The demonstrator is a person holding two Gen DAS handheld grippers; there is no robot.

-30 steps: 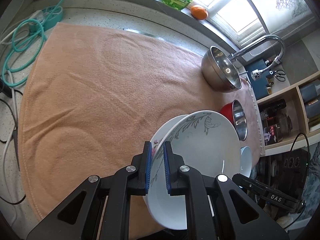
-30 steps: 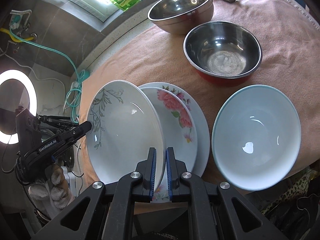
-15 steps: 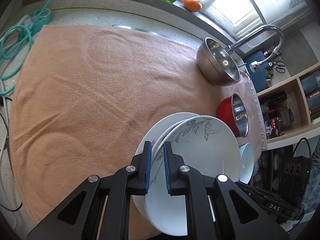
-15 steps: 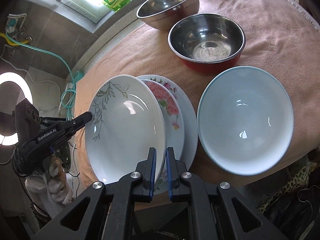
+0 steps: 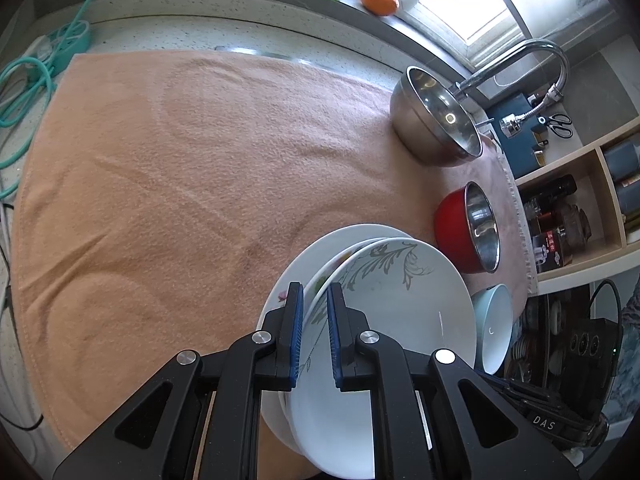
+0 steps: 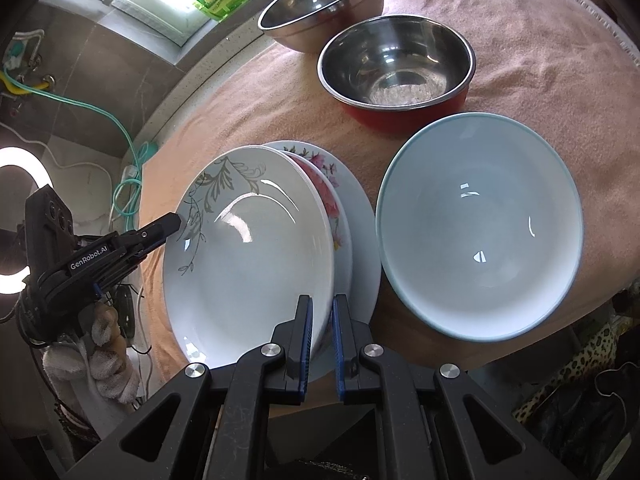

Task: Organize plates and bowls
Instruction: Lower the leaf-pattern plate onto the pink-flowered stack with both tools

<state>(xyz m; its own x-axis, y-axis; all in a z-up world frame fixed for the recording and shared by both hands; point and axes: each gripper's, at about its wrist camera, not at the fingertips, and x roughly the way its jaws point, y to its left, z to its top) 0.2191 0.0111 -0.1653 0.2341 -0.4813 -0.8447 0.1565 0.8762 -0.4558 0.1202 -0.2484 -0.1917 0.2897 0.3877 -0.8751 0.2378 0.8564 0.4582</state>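
Both grippers, left [image 5: 315,334] and right [image 6: 320,338], nearly closed, pinching leaf-pattern plate [image 6: 248,248] at opposite rims; glazed ceramic: rigid, slippery, breakable, so rim hold suits

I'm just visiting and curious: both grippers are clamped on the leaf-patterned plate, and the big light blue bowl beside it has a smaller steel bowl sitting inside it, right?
Not quite. The light blue bowl is empty; the right wrist view shows only its bare inside. The red-sided steel bowl sits behind it on the towel. The rest holds: the left gripper and right gripper both clamp the leaf-patterned plate.
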